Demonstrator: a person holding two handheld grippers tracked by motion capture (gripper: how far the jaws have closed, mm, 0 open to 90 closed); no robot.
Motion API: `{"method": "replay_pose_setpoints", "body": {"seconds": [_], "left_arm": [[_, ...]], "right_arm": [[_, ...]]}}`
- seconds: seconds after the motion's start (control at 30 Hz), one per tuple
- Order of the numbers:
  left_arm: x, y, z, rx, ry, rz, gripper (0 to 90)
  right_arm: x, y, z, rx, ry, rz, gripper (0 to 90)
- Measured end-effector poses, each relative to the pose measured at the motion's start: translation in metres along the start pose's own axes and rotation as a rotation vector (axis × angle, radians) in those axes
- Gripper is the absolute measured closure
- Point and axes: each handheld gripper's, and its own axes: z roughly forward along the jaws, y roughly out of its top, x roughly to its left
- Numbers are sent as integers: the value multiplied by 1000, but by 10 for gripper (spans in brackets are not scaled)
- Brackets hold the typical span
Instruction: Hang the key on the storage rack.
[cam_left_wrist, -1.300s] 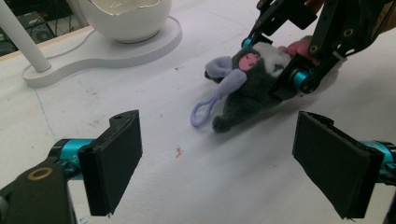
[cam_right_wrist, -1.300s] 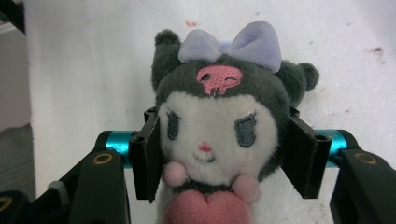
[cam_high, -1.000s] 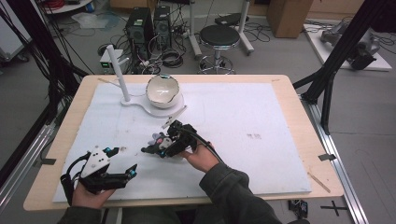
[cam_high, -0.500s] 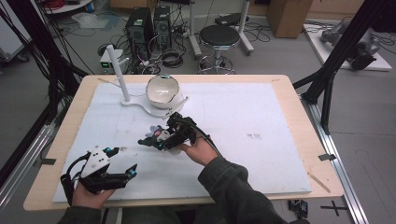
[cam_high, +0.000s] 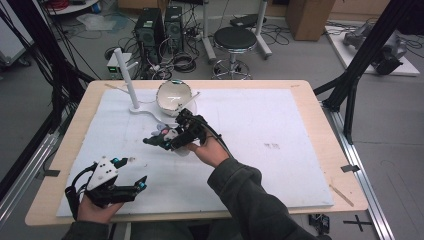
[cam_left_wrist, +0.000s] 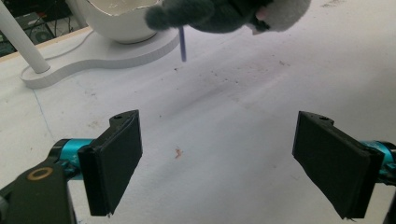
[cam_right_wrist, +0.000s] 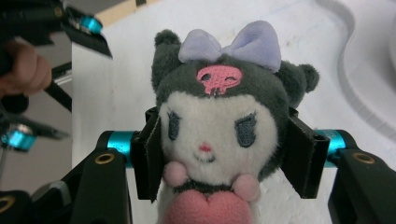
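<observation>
High view, plush toy (cam_high: 165, 134) lifted mid-mat (cam_high: 280, 125), bowl (cam_high: 174, 96) near

Under my jaws lies a white sheet (cam_high: 280, 125) over a wooden table (cam_high: 320, 105). Past my jaws, beyond the table's far edge, a round black stool (cam_high: 235, 39) and dark computer towers (cam_high: 160, 25) stand on a grey floor (cam_high: 400, 150) strewn with cables. Black frame struts (cam_high: 360, 65) rise off to either side of my jaws.

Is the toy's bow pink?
No, the plush toy's bow is pale purple in the right gripper view; the pink parts are its skull mark and heart.
</observation>
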Motion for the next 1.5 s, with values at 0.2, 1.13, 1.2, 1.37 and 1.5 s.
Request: {"method": "replay_pose_setpoints", "body": {"seconds": [0.2, 1.13, 1.2, 1.37, 1.5], "left_arm": [[0, 0, 0, 6, -2, 4, 163], [-1, 0, 2, 5, -7, 5, 163], [-1, 0, 2, 6, -4, 7, 163], [-1, 0, 2, 4, -6, 4, 163], [-1, -1, 2, 6, -6, 4, 163]], "right_arm": [[-4, 16, -1, -15, 2, 6, 400], [-17, 69, 2, -85, 2, -4, 400], [-18, 72, 3, -84, 1, 0, 400], [-20, 79, 4, -86, -1, 1, 400], [-21, 88, 3, -89, -6, -2, 400]]}}
